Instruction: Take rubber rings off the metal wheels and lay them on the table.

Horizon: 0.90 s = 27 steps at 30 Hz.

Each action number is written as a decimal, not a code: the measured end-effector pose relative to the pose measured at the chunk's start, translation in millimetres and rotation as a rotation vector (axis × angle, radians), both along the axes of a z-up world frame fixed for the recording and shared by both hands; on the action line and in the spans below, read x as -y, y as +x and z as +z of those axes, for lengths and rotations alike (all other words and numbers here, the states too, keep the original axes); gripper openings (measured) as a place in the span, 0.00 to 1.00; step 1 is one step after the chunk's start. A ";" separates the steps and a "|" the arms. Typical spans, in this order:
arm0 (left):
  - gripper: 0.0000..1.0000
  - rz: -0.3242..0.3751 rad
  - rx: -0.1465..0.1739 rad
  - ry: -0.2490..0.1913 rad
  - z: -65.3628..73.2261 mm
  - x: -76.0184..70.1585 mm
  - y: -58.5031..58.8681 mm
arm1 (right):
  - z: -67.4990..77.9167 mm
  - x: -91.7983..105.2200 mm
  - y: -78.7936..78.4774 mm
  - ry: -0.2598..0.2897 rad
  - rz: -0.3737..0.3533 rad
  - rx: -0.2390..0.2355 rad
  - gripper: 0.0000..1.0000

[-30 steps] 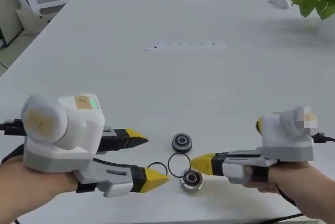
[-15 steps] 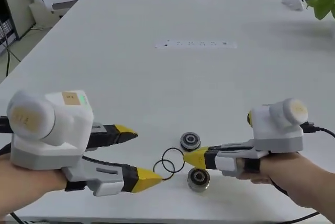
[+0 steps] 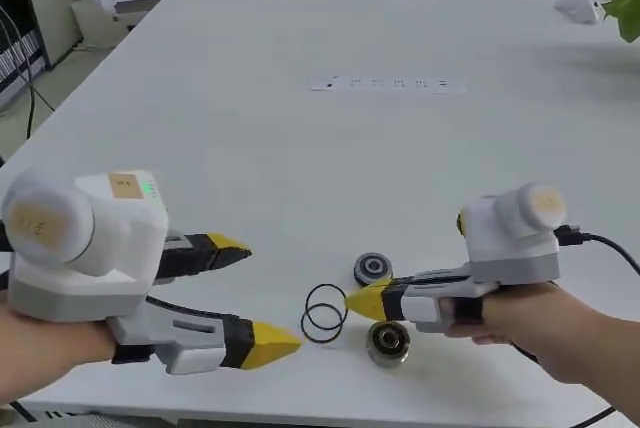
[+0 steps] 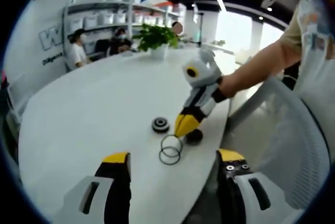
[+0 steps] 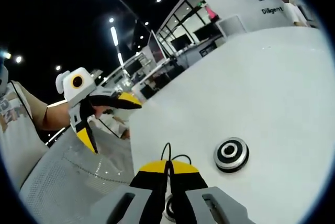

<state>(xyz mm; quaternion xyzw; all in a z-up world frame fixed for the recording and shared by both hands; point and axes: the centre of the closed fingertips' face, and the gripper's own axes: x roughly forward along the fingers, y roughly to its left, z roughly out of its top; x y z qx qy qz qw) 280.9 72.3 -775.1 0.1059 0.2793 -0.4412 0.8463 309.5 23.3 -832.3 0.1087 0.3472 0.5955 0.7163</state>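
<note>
Two thin black rubber rings point(image 3: 324, 310) are laid overlapping on the white worktop point(image 3: 300, 148), just beside the near silver metal wheel point(image 3: 388, 342) and the far dark-rimmed metal wheel point(image 3: 373, 269), which may yet carry a ring. The left gripper point(image 3: 252, 296) is spread wide, holding nothing. The right gripper point(image 3: 352, 301) has its jaws closed, tips at the rings' edge; whether one is pinched cannot be told.

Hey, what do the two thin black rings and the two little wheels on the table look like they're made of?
The rings are probably rubber: thin, matte black loops lying flat, with no glint. The near wheel looks like metal: it is silvery and glossy and catches the light. The far wheel is darker, with a silvery centre inside dark bands. It is likely metal too, but I can't tell what the dark bands are.
</note>
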 end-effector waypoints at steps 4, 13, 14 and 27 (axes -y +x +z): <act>0.68 0.000 0.005 0.011 -0.3 -3.0 -0.3 | -3.4 -3.0 0.0 -0.009 0.003 -0.010 0.00; 0.67 0.008 -0.005 0.012 -2.7 -6.3 -1.5 | -13.8 -5.9 -2.5 -0.049 0.017 -0.020 0.00; 0.67 0.008 -0.006 0.013 -3.0 -6.5 -1.7 | -14.9 -5.4 -3.0 -0.051 0.018 -0.022 0.00; 0.67 0.010 -0.017 0.017 -6.0 -7.3 -1.4 | -22.1 -3.8 -0.8 -0.086 0.006 0.005 0.00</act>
